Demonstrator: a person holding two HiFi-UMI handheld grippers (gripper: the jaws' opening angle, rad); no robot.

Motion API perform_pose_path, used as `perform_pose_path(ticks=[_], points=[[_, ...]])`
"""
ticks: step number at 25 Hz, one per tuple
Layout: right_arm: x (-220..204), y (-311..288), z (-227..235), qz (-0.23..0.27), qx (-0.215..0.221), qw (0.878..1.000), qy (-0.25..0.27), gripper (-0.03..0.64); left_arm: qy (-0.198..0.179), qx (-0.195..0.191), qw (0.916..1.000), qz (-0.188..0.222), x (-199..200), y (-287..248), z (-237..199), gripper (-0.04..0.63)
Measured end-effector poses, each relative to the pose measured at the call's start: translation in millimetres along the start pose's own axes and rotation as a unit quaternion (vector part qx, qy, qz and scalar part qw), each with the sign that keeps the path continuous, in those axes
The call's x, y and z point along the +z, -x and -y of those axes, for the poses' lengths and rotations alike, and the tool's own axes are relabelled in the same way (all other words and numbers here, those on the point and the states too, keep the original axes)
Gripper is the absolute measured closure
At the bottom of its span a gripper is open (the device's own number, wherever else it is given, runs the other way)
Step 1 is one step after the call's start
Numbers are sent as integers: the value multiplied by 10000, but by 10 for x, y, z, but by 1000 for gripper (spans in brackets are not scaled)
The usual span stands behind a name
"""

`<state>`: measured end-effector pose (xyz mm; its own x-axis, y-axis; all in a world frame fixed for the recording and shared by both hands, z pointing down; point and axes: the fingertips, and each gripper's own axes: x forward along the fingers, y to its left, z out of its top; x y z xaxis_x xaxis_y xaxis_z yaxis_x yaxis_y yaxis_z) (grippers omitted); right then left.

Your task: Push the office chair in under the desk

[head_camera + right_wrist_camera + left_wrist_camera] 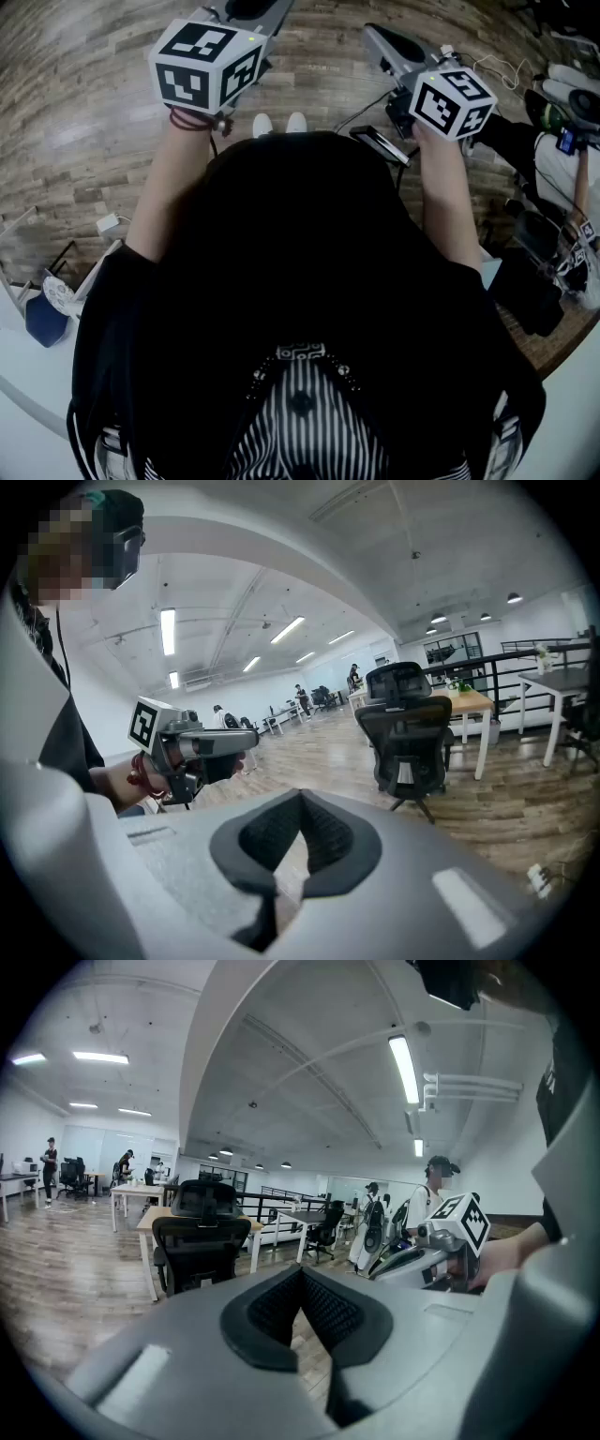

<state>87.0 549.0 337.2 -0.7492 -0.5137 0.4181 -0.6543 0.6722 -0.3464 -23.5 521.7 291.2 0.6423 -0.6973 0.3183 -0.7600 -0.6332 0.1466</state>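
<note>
A black mesh office chair (pixel 200 1237) stands a few steps ahead on the wooden floor, its back toward me, in front of a wood-topped desk (pixel 147 1221) with white legs. The right gripper view shows the same chair (pixel 409 735) and desk (pixel 471 703) to the right of centre. Both grippers are held out at chest height, far from the chair. My left gripper (pixel 302 1271) is shut with nothing in it, its marker cube (pixel 202 62) at upper left in the head view. My right gripper (pixel 300 796) is shut and empty too, its cube (pixel 451 99) at upper right.
Other desks and a black chair (pixel 325 1227) stand further back by a dark railing (pixel 525 663). People stand at the right (pixel 433 1194) and far left (pixel 49 1166). Cables (pixel 361 108) and bags (pixel 534 272) lie on the floor near my feet (pixel 278 123).
</note>
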Motion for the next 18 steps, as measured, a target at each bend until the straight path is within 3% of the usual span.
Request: perform_pose_path(ticks=[6, 13, 18], points=[[5, 32, -44, -33, 166, 9997, 147, 618, 334, -123, 9994, 33, -7, -8, 83, 595], [-3, 64, -29, 39, 311, 9994, 172, 617, 429, -80, 9990, -5, -17, -148, 221, 594], [-102, 77, 63, -105, 495, 9986, 125, 617, 463, -269, 9985, -111, -13, -292, 373, 594]])
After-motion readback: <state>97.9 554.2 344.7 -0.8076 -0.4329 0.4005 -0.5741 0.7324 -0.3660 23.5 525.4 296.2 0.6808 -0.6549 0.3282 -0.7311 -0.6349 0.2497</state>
